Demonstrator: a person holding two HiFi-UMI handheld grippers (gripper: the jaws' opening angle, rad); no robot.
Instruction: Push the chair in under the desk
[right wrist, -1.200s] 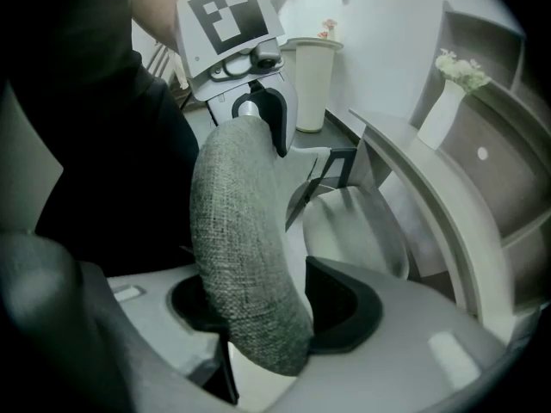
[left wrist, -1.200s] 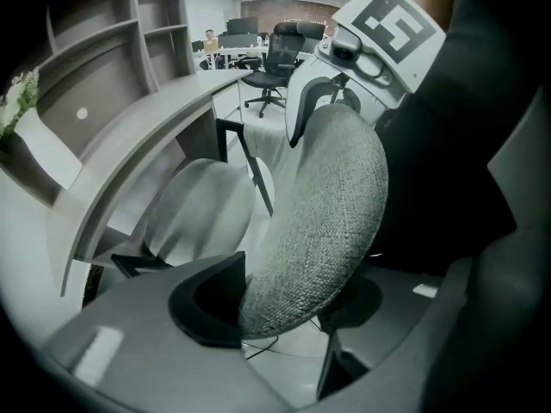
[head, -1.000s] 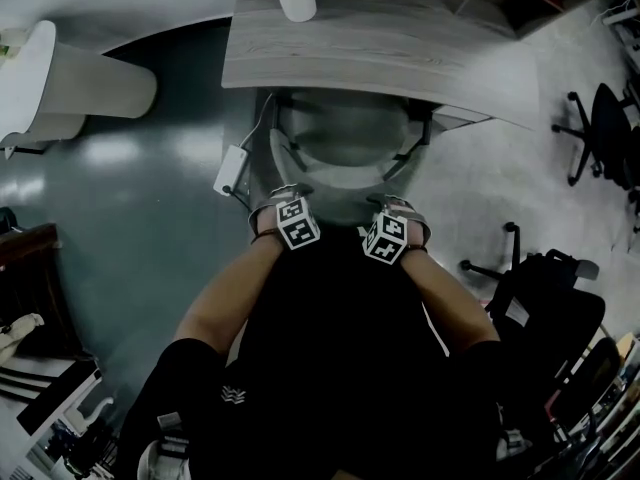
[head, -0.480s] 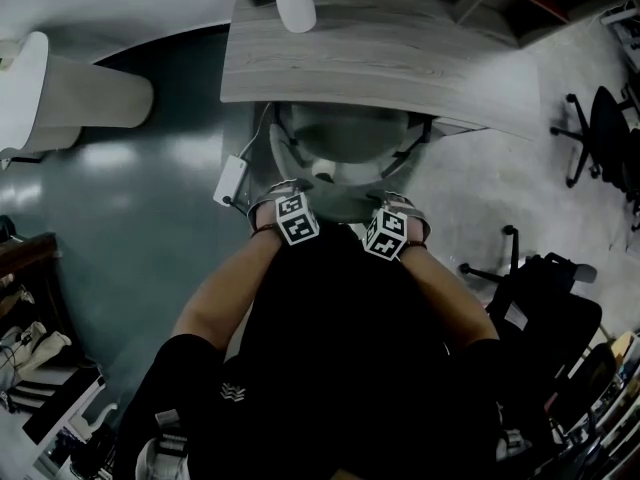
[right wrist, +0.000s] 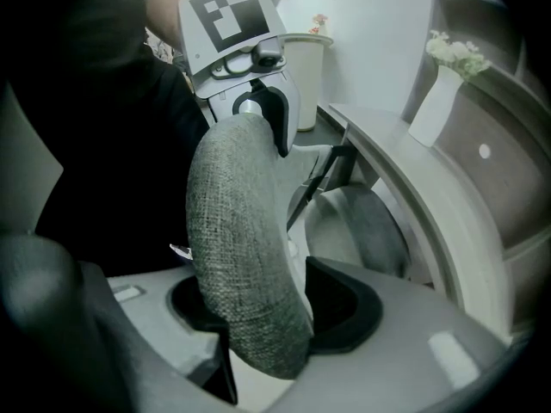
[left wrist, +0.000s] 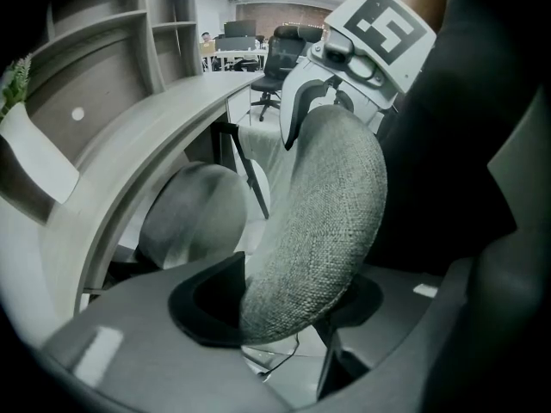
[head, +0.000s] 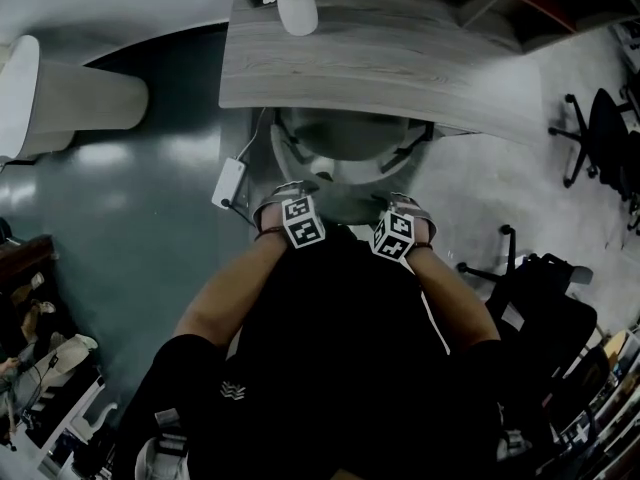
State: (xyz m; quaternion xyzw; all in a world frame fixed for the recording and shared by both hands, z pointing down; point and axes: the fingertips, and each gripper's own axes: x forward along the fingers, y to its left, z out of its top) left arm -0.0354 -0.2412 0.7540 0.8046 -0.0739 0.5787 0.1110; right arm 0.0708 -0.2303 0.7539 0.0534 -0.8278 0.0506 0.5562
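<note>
We see, at far left, a white cylindrical stand (head: 62, 93) on a dark, glossy floor (head: 140, 198). A white power adapter (head: 229, 182) lies on that floor just beside the desk's left end. The curved grey wood-grain desk (head: 400, 53) spans the top of the head view and carries a white vase (head: 297, 10) of flowers near its left corner. The chair (head: 345, 153) stands at the desk's near edge – the front of its seat is under the top, and its grey fabric backrest (left wrist: 331, 205) faces us. To the right the floor turns pale grey, with black office chairs (head: 600, 128) well apart from the desk. The left gripper (left wrist: 280, 304) points steeply down over the top edge of the backrest; its jaws are set wide, one black pad (left wrist: 202, 299) on each side of the padding, clamped on it. The right gripper (right wrist: 275, 308) grips the same edge further right – jaws likewise wide, backrest between them.
</note>
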